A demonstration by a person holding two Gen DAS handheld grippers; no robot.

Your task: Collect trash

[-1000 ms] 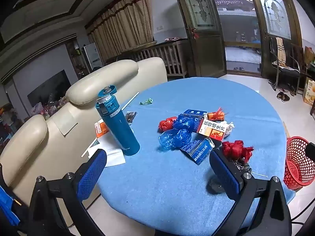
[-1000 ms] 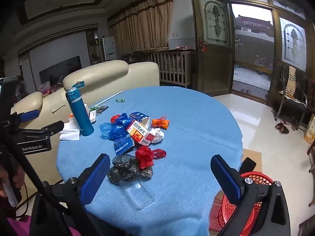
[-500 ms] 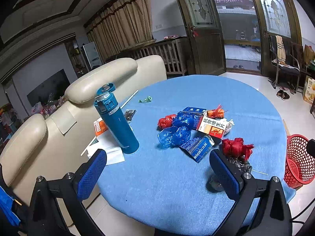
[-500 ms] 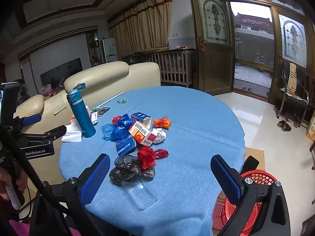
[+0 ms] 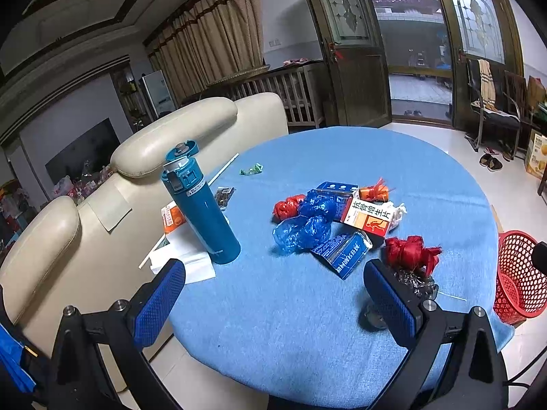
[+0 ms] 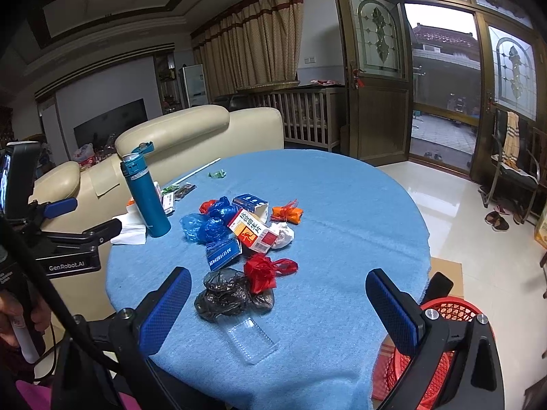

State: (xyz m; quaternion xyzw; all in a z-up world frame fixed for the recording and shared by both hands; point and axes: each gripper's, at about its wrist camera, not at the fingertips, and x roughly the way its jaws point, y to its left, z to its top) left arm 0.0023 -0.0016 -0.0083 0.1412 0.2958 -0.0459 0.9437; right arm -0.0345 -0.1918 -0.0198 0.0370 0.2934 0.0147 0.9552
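Both tools are held above the near edge of the round blue desk (image 6: 359,212), the left tool (image 5: 273,304) and the right tool (image 6: 278,311) each with its two blue-padded fingers spread wide apart and nothing between them.

The trash lies in one loose heap near the middle of the desk. Counted: two blue plastic bags (image 6: 208,222), two red plastic bags (image 6: 263,271) (one small one behind the blue bags), one orange wrapper (image 6: 287,213), one crumpled white paper (image 6: 283,234), one black plastic bag (image 6: 227,294), one clear plastic tray (image 6: 251,340) nearest the right tool, and three cartons: a white-and-orange medicine box (image 6: 251,230), a blue box (image 6: 222,254) lying flat, and an open blue-and-white box (image 6: 251,203). A green candy wrapper (image 5: 251,169) lies apart, toward the far side.

One teal flask (image 5: 201,208) stands upright with its lid flipped open, left of the heap, on white paper (image 5: 186,261). One red mesh basket (image 5: 518,276) stands on the floor beside the desk, at the right. A cream sofa (image 5: 177,130) backs the desk.
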